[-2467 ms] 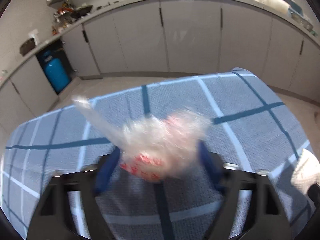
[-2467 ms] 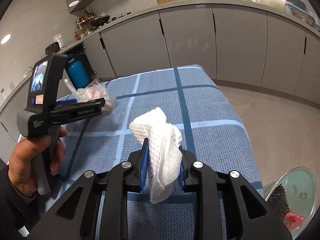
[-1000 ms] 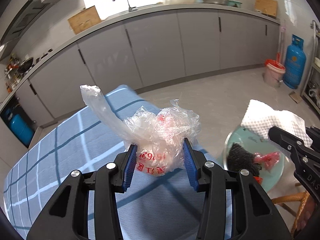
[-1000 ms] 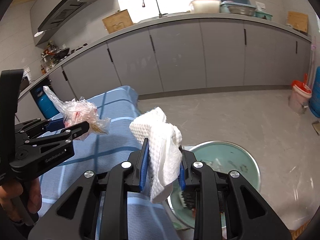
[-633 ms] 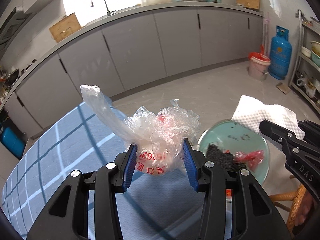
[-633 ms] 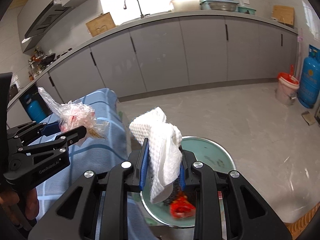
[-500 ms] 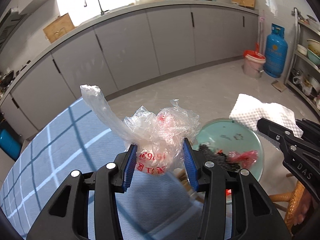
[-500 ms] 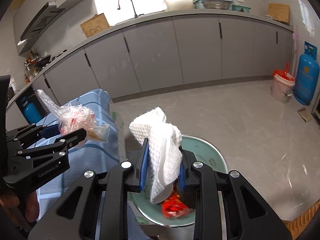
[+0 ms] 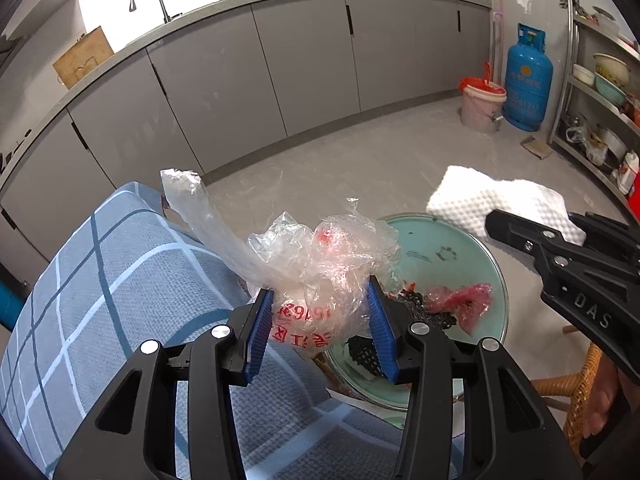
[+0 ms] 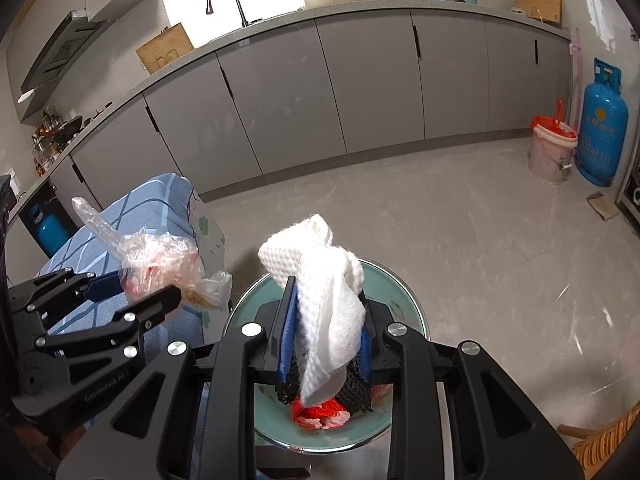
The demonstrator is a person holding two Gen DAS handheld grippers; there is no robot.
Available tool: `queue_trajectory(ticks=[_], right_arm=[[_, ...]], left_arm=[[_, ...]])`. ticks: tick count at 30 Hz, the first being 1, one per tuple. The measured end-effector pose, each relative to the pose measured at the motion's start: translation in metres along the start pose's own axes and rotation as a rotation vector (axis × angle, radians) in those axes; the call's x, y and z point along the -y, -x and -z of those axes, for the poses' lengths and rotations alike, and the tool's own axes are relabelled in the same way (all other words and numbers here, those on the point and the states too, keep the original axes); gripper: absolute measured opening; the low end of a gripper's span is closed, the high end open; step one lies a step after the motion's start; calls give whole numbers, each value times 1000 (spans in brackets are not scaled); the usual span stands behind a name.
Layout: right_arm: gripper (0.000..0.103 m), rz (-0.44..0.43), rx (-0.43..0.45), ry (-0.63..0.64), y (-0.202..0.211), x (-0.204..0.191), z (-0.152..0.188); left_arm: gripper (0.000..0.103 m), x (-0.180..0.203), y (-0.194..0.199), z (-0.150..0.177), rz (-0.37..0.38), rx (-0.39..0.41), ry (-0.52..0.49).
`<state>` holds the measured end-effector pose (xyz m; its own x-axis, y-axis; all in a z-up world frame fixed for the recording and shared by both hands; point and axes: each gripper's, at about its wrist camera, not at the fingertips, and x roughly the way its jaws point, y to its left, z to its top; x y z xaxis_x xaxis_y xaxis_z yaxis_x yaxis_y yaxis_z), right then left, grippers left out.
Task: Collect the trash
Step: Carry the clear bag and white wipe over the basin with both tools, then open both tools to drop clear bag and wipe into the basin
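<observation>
The left gripper (image 9: 320, 326) pinches a light, crinkly plastic bag (image 9: 316, 276) by its bunched middle. The right gripper (image 10: 326, 338) squeezes a soft paper towel (image 10: 326, 292) above the bin (image 10: 404, 284); both should drop freely.

Grey cabinets (image 10: 360, 92) run along the wall under a counter with a curved faucet (image 10: 224, 4), and bright window light falls behind it. A blue gas cylinder (image 10: 602, 124) stands on the pale concrete floor (image 10: 480, 220) beside a bucket (image 10: 550, 152).
</observation>
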<state>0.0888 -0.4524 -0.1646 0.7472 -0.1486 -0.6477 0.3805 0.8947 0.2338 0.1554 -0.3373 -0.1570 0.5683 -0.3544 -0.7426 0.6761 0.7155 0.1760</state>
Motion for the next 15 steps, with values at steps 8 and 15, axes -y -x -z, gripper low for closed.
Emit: queue_trajectory(ticks=[8,15], right_arm=[[27,9,-3,2,-7,2,-3],[69,-6,36,-18,-1,4,-3]], left_arm=[[46,4,-4,1,1,-7,-7],[75,2,0,1,-3,12,2]])
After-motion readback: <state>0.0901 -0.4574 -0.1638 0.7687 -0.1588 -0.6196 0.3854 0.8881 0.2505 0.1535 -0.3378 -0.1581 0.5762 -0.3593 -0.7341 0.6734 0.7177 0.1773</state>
